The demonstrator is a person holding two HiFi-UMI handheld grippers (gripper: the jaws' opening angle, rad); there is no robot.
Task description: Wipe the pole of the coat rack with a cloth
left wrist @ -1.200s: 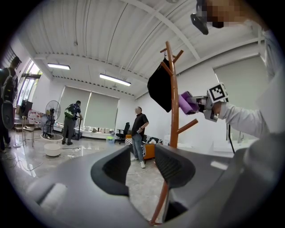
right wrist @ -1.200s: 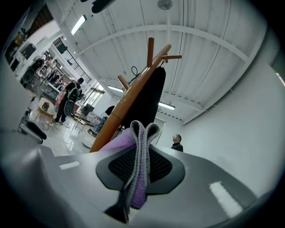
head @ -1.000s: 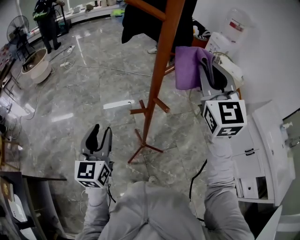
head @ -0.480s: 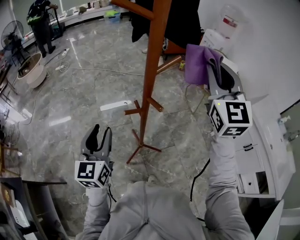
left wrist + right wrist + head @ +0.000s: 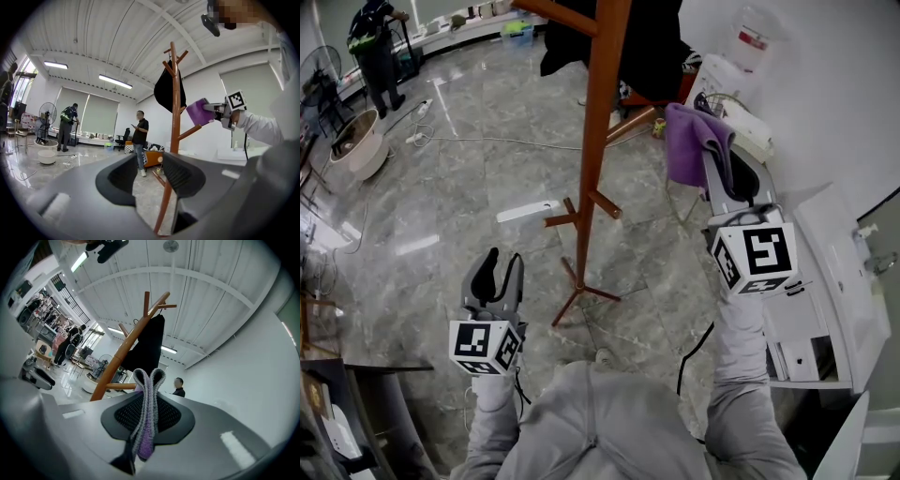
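Pole (image 5: 591, 141) of the wooden rack rises from tripod feet on a glossy grey marble floor (image 5: 441, 216). The right gripper (image 5: 720, 155) has its jaws clamped on a folded purple cloth (image 5: 686, 141), held right of the pole and apart from it. The left gripper (image 5: 504, 267), low, has its jaws apart and empty. A black coat (image 5: 169, 91) hangs up top. A cable (image 5: 516, 141) crosses the floor, and a white cabinet (image 5: 834, 272) stands at the right.
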